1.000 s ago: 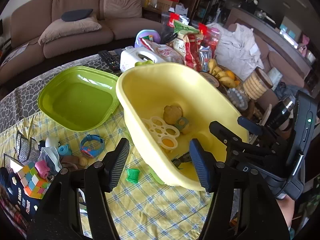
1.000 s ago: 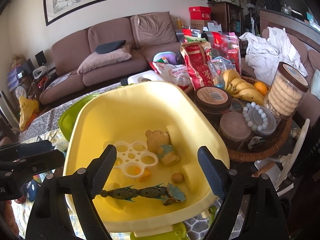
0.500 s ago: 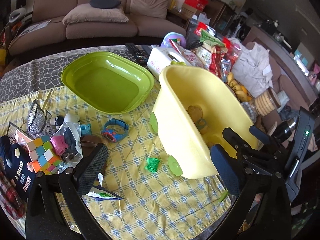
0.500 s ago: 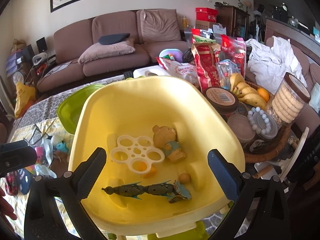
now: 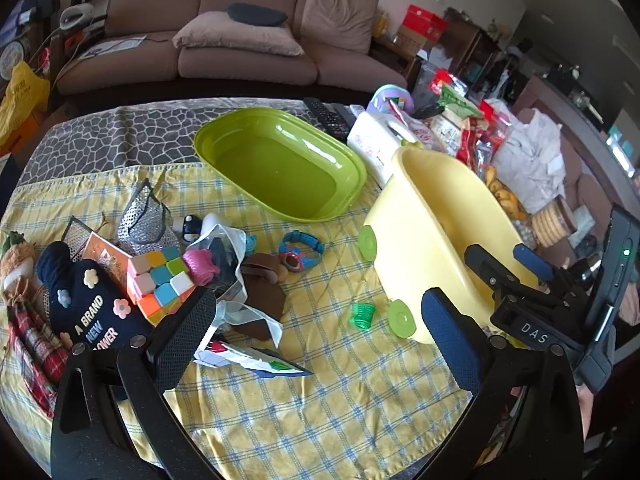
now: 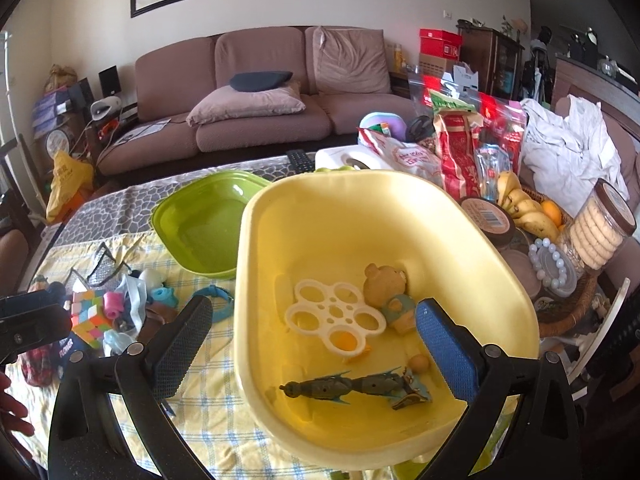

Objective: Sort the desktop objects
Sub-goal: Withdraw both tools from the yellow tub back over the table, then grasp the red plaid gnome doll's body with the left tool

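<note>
Yellow plastic fills most of the right wrist view: a yellow tub stands at the right edge of the desk, on a yellow checked cloth. Inside it lie a white ring toy, a small bear and a dark fish-like figure. A green basin, with nothing in it, sits toward the far edge of the desk, just beside the tub.

The things left to sort are heaped near the left edge: a colour cube, a navy plush, a blue watch, and a small green cup lying alone close to the tub's wheels.

Your left hand-held gripper is released, jaws spread wide, nothing between them. It tilts downward over the near part of the cloth, a white and blue toy just inside its left finger. Your right hand-held gripper is also released and holds nothing; it angles down over the tub's near rim.

The next pick looks like yours to choose with the left. Take a loose single piece first, such as the green cup or the watch, rather than digging into the tangled heap. Centre the jaws over it, come down squarely, and close only once both pads flank it.
</note>
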`<state>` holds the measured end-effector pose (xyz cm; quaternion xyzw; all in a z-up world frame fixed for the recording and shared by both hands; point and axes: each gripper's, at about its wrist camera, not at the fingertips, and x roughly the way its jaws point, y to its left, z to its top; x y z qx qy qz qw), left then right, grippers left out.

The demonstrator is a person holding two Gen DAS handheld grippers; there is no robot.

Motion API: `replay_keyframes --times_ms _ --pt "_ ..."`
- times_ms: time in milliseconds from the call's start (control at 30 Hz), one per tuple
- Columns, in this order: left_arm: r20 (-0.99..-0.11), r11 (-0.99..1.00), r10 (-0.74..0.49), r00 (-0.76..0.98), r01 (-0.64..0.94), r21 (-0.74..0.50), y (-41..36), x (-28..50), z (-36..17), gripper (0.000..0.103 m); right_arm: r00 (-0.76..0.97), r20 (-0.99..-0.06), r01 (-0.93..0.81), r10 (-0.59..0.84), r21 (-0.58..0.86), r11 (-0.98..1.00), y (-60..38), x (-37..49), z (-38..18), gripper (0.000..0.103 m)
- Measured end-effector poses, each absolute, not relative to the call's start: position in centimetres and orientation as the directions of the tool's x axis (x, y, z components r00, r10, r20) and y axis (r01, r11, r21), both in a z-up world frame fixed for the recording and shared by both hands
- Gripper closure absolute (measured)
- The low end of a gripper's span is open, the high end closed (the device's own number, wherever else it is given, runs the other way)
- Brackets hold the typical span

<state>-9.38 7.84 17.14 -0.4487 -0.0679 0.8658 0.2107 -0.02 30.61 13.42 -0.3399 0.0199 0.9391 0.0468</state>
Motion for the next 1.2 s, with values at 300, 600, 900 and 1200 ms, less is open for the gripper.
replay_keyframes --times_ms 300,600,900,1200 --pt "-0.773 -0.944 0.326 -0.544 -0.222 -0.242 0.5 -8.2 15.3 0.0 -0.769 -0.639 0.006 0.005 -0.015 -1.0 25.4 -0.7 13.3 0.0" --pt "-0.78 -0.937 0.321 -0.537 -0.064 -0.342 -7.9 -8.1 11.0 0.0 -0.743 -0.666 0.1 -0.071 -0.006 -0.995 20.3 -2.1 11.9 0.0" --pt "-0.76 -0.909 0.313 -0.569 0.052 -0.414 -14.1 -8.9 9.5 0.0 -0.709 -0.697 0.163 -0.109 -0.012 -0.987 15.7 -3.5 10.3 0.0" --pt "-0.782 -0.904 0.276 -0.559 0.127 -0.409 -18.6 -9.0 8.3 0.0 -0.682 -0.713 0.214 -0.163 0.018 -0.977 11.7 -4.4 9.1 0.0"
